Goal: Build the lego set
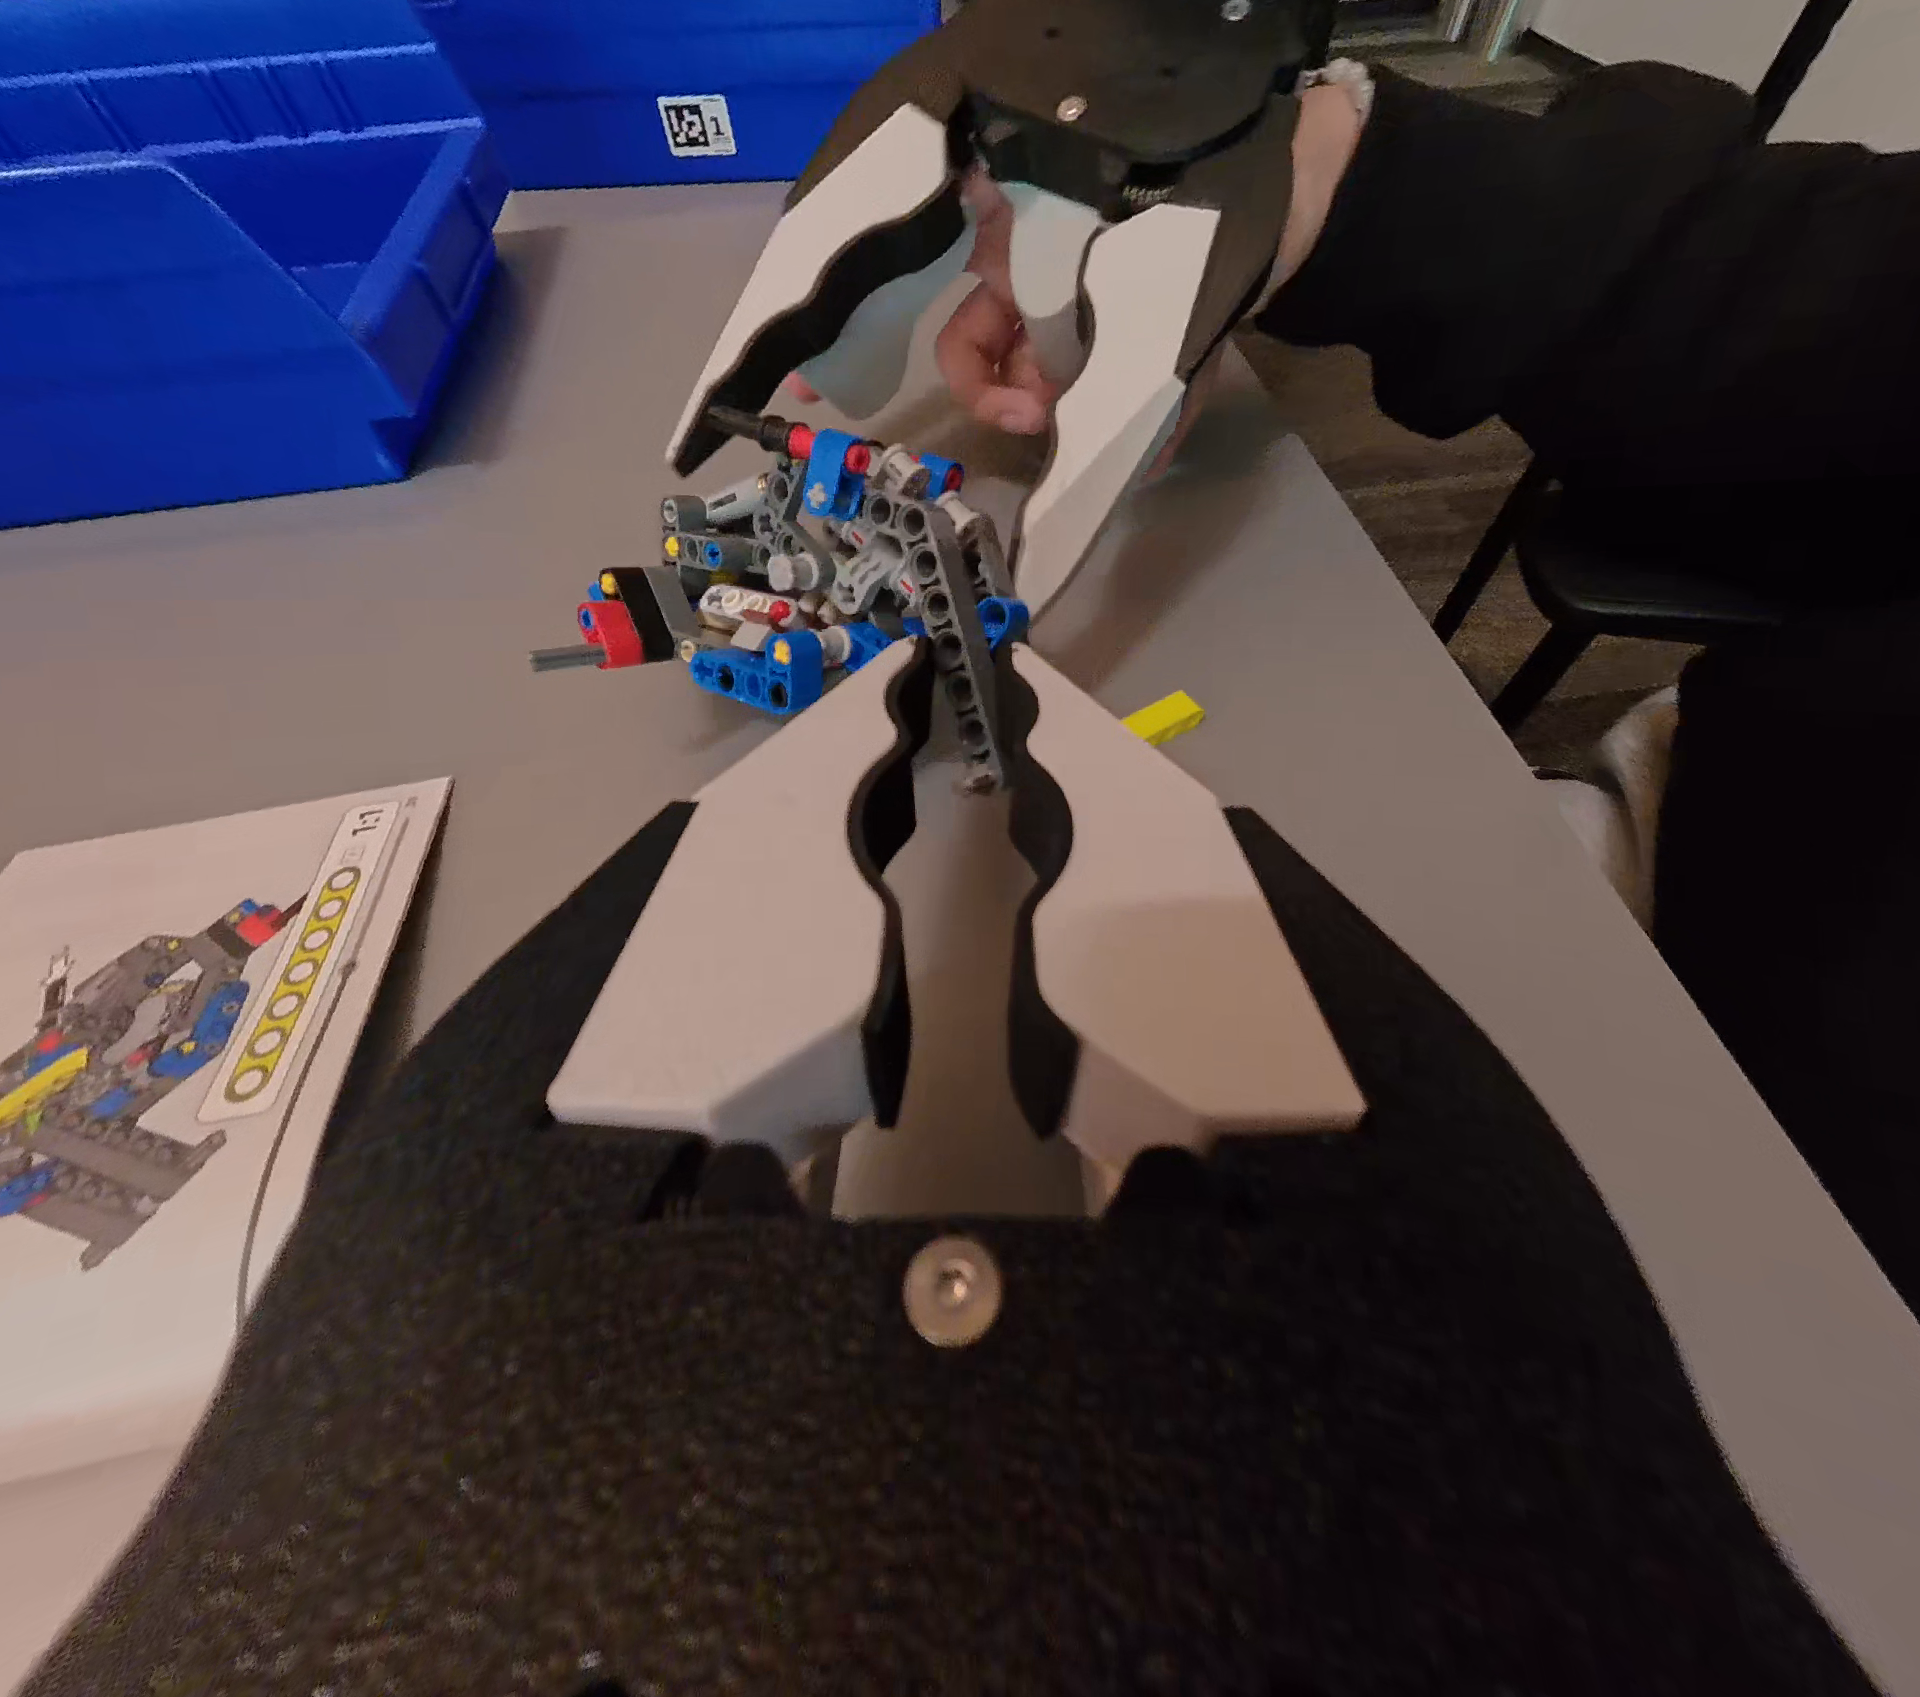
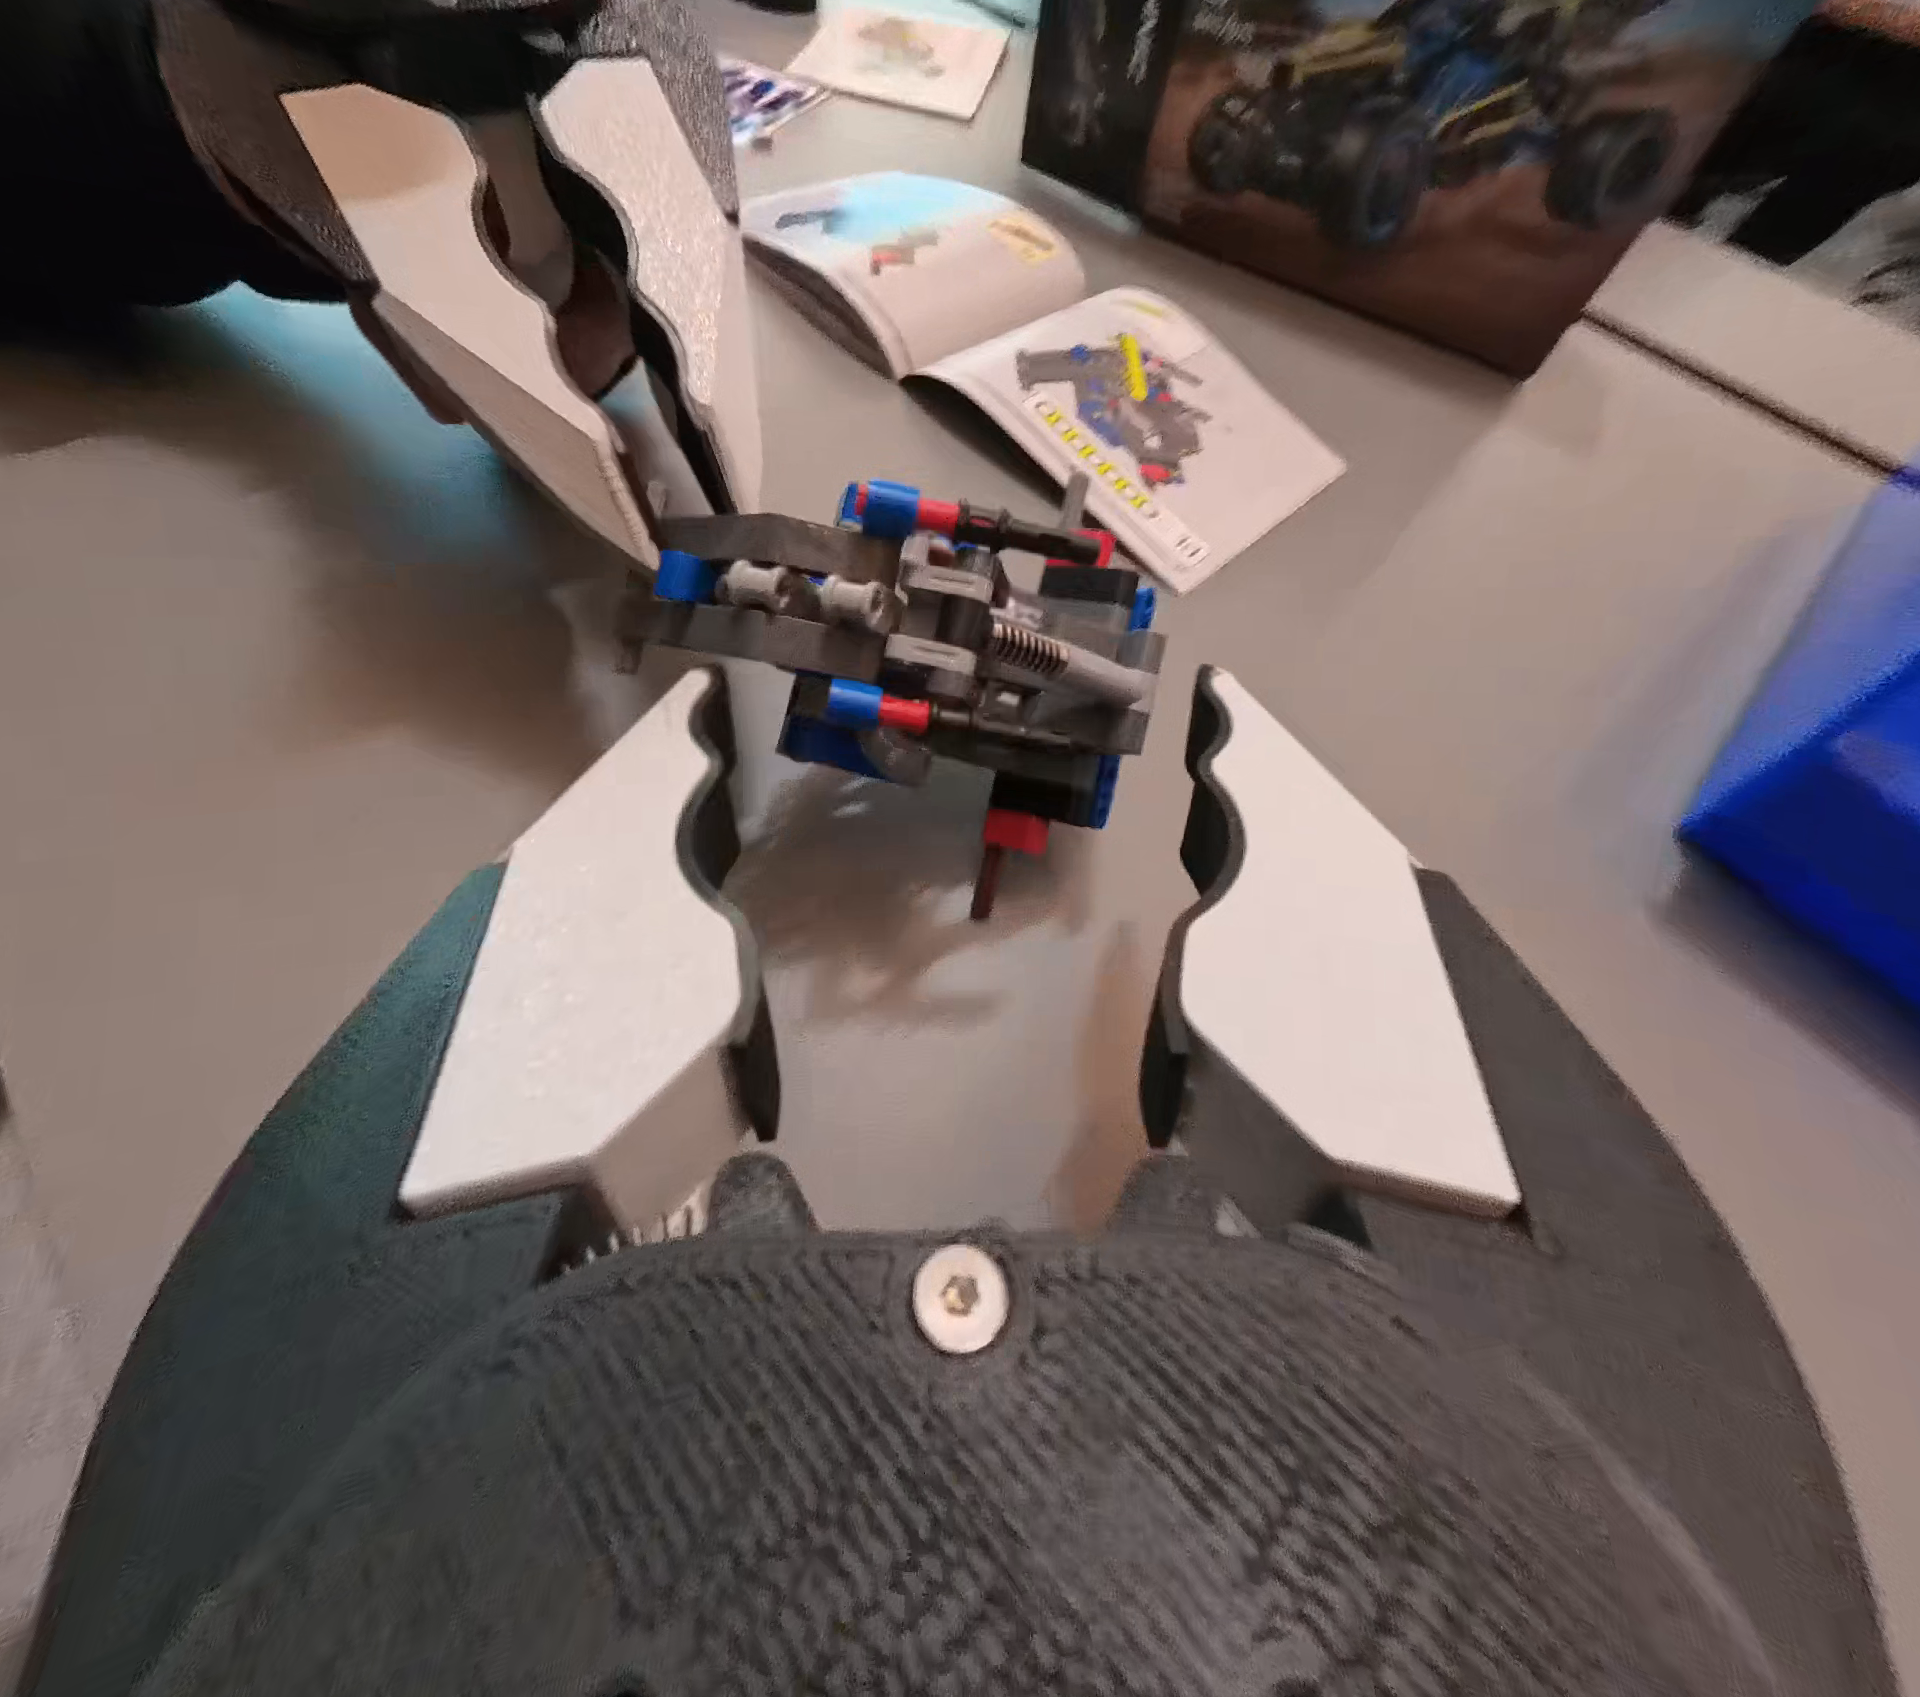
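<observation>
Grey tabletop [image 1: 312,608] under you: your left hand-held gripper [image 1: 961,660] clamps the brick model's dark grey beam [image 1: 961,671]; your right hand-held gripper [image 2: 956,712] gapes wide around the model [image 2: 935,660], gripping nothing.

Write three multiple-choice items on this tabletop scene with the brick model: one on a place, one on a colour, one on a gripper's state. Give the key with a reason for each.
1. Where does the loose yellow piece lie?
A. on the grey table, right of the left gripper's fingers
B. inside a blue bin
C. on the open booklet

2. What colour are the storage bins?
A. green
B. blue
C. red

3. How does the right gripper stand?
A. shut on a booklet
B. shut on the yellow piece
C. open, its fingers either side of the brick model

Key: 1 A, it rests on bare tabletop beside the left gripper. 2 B, both bins are bright blue. 3 C, clear gaps show between each finger and the model.
</observation>
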